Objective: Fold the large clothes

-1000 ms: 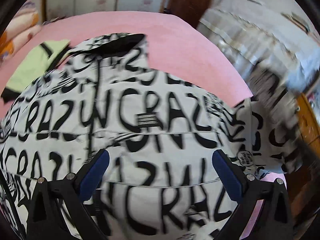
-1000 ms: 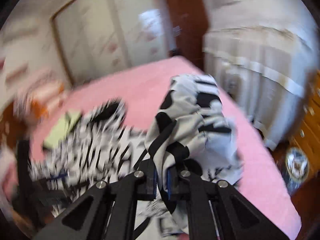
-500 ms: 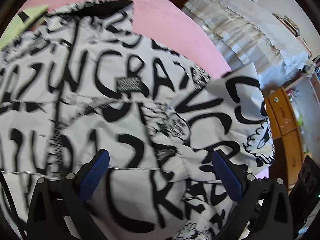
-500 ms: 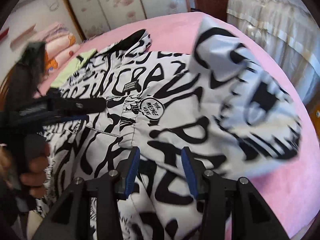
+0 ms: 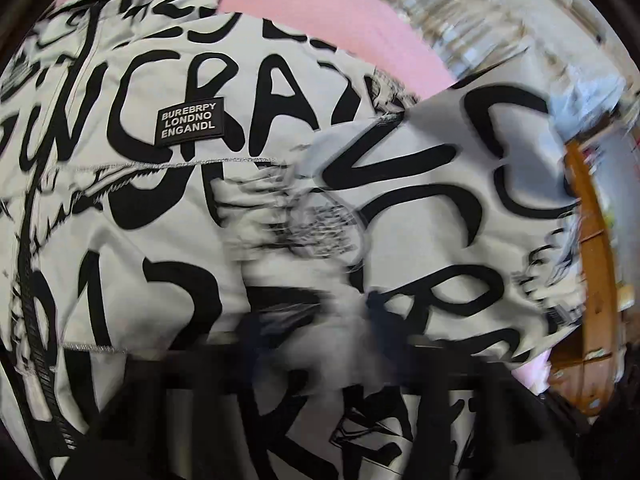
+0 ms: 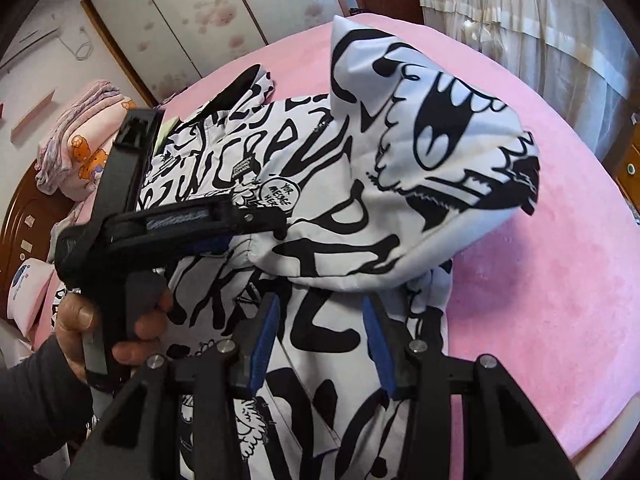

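a large white padded jacket printed all over with black graffiti lettering (image 6: 320, 208) lies spread on a round bed with a pink fleecy cover (image 6: 540, 280). one sleeve, with a cartoon face on it (image 6: 432, 148), lies folded across the jacket's front, its cuff end toward the bed's right edge. a small black sewn patch with white lettering (image 5: 188, 122) sits on the chest, above a silvery stitched seam.

the left gripper (image 6: 240, 236), black with blue pads, is gripped by a hand (image 6: 108, 328) in a dark sleeve and reaches to the folded sleeve's lower edge. its jaws have just been closing, with sleeve cloth between them; in its own view the fingers are smeared by blur (image 5: 316, 324), so i cannot tell whether the pads already press the cloth.

the right gripper (image 6: 320, 344) hangs just over the jacket's lower part, released: its blue pads (image 6: 264, 344) stand apart with printed cloth showing in the gap and nothing pinched.

pink folded bedding with a bear print (image 6: 84, 148) lies at the headboard.
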`<state>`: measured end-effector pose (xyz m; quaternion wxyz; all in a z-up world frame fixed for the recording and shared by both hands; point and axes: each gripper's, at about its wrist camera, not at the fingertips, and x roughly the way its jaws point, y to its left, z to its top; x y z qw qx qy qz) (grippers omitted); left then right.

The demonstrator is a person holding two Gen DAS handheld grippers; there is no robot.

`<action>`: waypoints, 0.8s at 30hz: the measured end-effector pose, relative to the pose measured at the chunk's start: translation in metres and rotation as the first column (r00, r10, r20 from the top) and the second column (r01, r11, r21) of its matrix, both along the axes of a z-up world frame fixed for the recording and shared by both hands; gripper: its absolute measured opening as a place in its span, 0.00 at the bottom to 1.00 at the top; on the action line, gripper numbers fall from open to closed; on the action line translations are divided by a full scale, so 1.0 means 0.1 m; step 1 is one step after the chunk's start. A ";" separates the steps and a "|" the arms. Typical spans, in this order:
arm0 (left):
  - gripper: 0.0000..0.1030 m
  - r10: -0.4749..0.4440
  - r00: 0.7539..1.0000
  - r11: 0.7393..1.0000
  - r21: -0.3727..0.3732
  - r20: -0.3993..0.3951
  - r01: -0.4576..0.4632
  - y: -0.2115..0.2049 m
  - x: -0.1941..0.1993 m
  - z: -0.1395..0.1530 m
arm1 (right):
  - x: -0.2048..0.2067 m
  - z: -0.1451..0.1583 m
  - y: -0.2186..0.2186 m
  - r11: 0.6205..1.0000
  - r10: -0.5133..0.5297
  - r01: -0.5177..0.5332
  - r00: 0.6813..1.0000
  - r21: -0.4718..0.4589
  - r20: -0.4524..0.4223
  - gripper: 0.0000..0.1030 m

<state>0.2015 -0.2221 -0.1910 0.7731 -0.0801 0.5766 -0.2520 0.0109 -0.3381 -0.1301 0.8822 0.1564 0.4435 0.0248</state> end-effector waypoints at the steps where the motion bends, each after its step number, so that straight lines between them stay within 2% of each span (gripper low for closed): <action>1: 0.24 -0.004 1.000 1.000 0.002 -0.003 0.004 -0.03 0.02 0.04 | -0.01 -0.01 -0.01 1.000 -0.006 0.006 1.000 -0.005 -0.004 0.42; 3: 0.16 -0.008 1.000 1.000 -0.012 0.021 0.008 -0.06 0.06 0.16 | -0.04 -0.01 -0.05 1.000 -0.016 0.016 1.000 -0.019 -0.008 0.42; 6: 0.14 -0.009 0.995 0.999 -0.032 0.100 0.012 -0.08 0.09 0.50 | -0.07 -0.04 -0.15 0.998 -0.051 0.050 0.998 -0.045 -0.021 0.42; 10: 0.12 -0.020 0.982 0.999 -0.033 0.187 0.026 -0.13 0.16 0.95 | -0.13 -0.10 -0.34 0.996 -0.094 0.094 0.995 -0.011 -0.034 0.42; 13: 0.11 -0.025 0.968 0.999 -0.023 0.251 0.032 -0.11 0.21 1.30 | -0.13 -0.11 -0.41 0.993 -0.115 0.115 0.993 -0.005 -0.036 0.42; 14: 0.11 -0.030 0.960 0.999 -0.017 0.278 0.036 -0.08 0.22 1.44 | -0.13 -0.09 -0.43 0.992 -0.129 0.129 0.991 -0.016 -0.034 0.45; 15: 0.11 -0.032 0.951 0.999 -0.011 0.308 0.037 -0.01 0.21 1.59 | -0.12 -0.08 -0.44 0.990 -0.140 0.139 0.990 -0.030 -0.034 0.49; 20: 0.11 -0.021 0.910 0.999 0.038 0.414 0.006 0.53 0.17 2.11 | -0.10 -0.01 -0.47 0.988 -0.149 0.149 0.989 -0.042 -0.008 0.50; 24: 0.11 0.014 0.890 0.992 0.106 0.456 -0.070 0.96 0.21 2.15 | -0.02 0.03 -0.41 0.989 -0.139 0.139 0.990 -0.058 0.000 0.50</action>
